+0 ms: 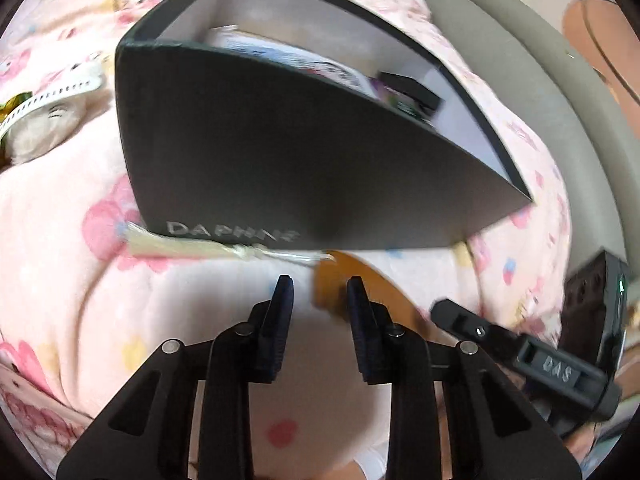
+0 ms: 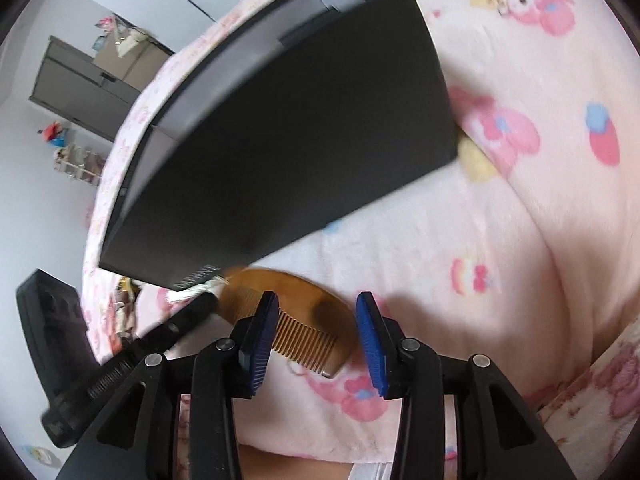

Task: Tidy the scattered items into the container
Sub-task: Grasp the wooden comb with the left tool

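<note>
A black DAPHNE box (image 1: 288, 160) with a white inside stands open on a pink blanket and holds a booklet (image 1: 296, 58) and a small dark packet (image 1: 412, 94). It also shows in the right wrist view (image 2: 296, 136). A wooden comb (image 2: 296, 320) with a cream tassel (image 1: 180, 246) lies on the blanket at the box's near wall. My left gripper (image 1: 320, 286) is open and empty just above the comb's end (image 1: 340, 280). My right gripper (image 2: 316, 300) is open over the comb, jaws on either side of it, not closed.
A white plush toy with a perforated strap (image 1: 48, 116) lies left of the box. The other gripper's body (image 1: 560, 364) shows at the lower right. A grey headboard (image 1: 540, 92) runs behind the bed. A cabinet (image 2: 84, 88) stands across the room.
</note>
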Demonstrator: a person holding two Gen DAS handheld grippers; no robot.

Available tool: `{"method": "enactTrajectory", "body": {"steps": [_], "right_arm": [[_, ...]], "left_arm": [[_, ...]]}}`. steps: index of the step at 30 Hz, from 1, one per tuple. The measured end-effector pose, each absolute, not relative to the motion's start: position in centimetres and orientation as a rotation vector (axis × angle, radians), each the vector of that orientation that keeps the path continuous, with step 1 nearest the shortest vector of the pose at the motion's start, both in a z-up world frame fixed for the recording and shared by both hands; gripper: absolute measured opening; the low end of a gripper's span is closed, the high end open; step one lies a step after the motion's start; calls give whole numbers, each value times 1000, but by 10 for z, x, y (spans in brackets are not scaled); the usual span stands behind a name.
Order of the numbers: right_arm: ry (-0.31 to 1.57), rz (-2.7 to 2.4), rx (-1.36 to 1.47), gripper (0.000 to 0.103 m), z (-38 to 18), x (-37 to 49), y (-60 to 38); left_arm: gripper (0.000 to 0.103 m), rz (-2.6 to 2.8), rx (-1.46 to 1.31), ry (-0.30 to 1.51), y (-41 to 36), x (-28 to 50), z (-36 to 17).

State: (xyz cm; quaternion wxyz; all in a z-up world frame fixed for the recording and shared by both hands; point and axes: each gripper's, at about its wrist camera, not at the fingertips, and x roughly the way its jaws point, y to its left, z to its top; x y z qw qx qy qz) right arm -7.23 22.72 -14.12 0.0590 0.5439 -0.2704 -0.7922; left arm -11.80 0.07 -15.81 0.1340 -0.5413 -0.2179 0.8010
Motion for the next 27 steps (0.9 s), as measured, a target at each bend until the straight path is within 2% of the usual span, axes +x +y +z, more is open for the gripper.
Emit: {"method": "enactTrajectory", "body": {"steps": [3,7,10,15,18,22,27], "right_arm": [[-860,-2415,1665,36,-148,-77,225],[-880,-2360,1708,37,-154,-71,218],[-857,-2410,1696,43,-151,-66,219],[-827,-2472,1677,43,-147,-71,222],[-764,-2438,1578,43,-132,-80,233],[-623,-2529,1524,43,-113,-77,232],[-840,-2363,1663,43,-154,-89,239]], "left_arm": [[26,2308,-1630,-585,11,-130,-167],[26,2292,-1577,-489,22,-120,-159],[26,2254,-1534,-481,23,-107,-151],[27,2221,-1554,-422,27,-92,-143],[29,2211,-1571,-484,14,-88,-137],[31,2316,-1599,-470,-1,-101,-131],[34,2317,-1669,-486,-3,-122,-151]]}}
